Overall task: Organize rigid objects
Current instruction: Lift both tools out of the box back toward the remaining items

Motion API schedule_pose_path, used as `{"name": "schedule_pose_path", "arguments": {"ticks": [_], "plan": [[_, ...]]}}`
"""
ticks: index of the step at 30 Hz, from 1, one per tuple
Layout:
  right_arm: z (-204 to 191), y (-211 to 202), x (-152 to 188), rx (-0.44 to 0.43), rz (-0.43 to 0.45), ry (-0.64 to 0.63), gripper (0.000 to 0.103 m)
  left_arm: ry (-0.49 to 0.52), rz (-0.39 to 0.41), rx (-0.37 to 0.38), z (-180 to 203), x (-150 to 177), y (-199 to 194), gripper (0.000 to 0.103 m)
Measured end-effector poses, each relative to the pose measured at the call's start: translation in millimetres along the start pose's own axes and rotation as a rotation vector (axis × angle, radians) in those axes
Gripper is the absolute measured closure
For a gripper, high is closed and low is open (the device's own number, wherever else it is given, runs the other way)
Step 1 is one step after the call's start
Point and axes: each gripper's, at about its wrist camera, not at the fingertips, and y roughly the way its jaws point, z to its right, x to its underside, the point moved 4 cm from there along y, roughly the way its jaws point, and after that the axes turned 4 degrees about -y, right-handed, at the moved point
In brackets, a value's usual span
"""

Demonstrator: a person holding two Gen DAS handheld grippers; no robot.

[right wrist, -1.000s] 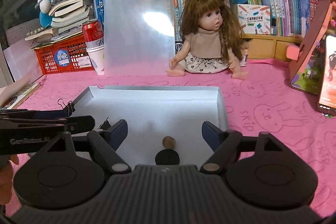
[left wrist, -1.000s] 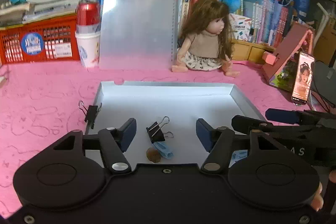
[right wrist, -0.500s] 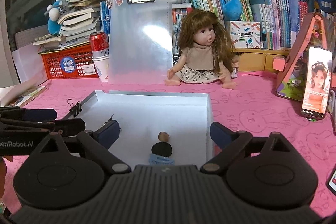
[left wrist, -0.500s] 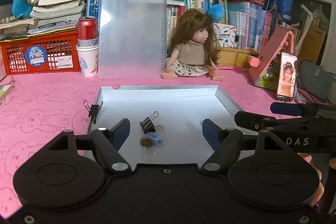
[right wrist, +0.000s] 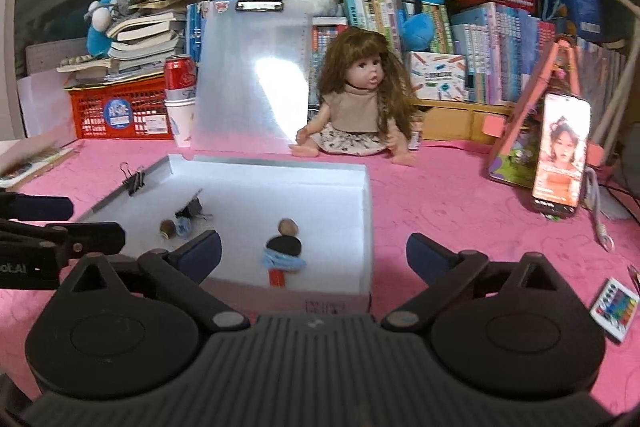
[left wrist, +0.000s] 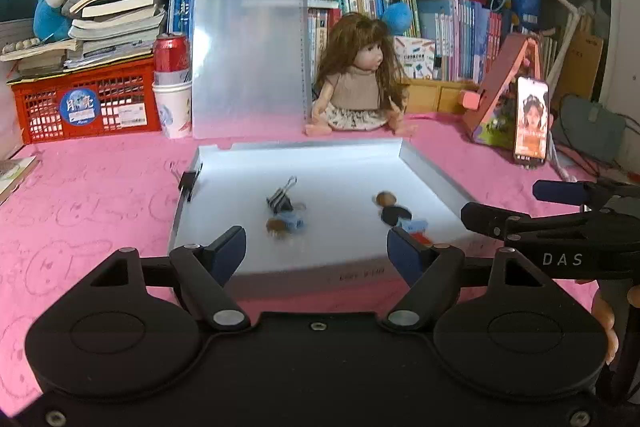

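While you hold both tools just short of the white tray (left wrist: 432, 169), the left gripper (left wrist: 316, 247) has its blue-padded fingers (left wrist: 230, 247) spread wide with nothing between them, and the right gripper (right wrist: 314, 251) is spread just as wide and equally empty. The tray lies on the pink bench (left wrist: 100, 195), its near wall facing you and its far wall close to the doll (left wrist: 356, 87) sitting toward the back edge.

Inside the tray you have two small clusters. Toward its left side lies a black binder clip (left wrist: 282, 199), and just nearer you a brown round piece (left wrist: 276, 227) touching a small blue piece (left wrist: 294, 221). Toward its right side sit another brown round piece (right wrist: 288, 226), a black disc (right wrist: 285, 246) just in front of it, and a blue piece (right wrist: 282, 261) with a red-orange end; blur hides what these are.

A second binder clip (right wrist: 134, 179) is clamped on the tray's left wall. Right of the tray a phone (right wrist: 560, 151) stands propped, and a small remote (right wrist: 616, 307) lies near the bench's front right.
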Motion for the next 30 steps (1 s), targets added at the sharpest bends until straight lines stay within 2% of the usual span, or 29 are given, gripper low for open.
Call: {"name": "schedule_pose_path", "arguments": {"ticks": [5, 7, 10, 15, 19, 30], "plan": [[-3.6, -4.9, 16.6, 0.028, -0.006, 0.006, 0.000, -0.029, -0.040, -0.012, -2.2, 18.5, -1.2, 0.026], [-4.9, -9.1, 22.1, 0.068, 0.003, -0.004, 0.000, -0.047, -0.046, -0.019, -3.9, 25.3, -3.1, 0.026], [-11.3, -20.6, 33.7, 0.130, 0.036, -0.035, 0.000, -0.089, -0.050, -0.036, -6.5, 36.7, -6.9, 0.026], [-26.3, -33.3, 50.8, 0.175, 0.069, -0.131, 0.000, -0.114, -0.067, -0.057, -6.7, 51.5, -7.1, 0.028], [-34.3, -36.6, 55.7, 0.172, 0.076, -0.169, 0.000, -0.086, -0.057, -0.077, -2.6, 55.0, -6.7, 0.030], [-35.0, -34.7, 65.9, 0.128, 0.029, -0.109, 0.000, -0.086, -0.090, -0.113, -5.1, 60.9, 4.3, 0.038]]}}
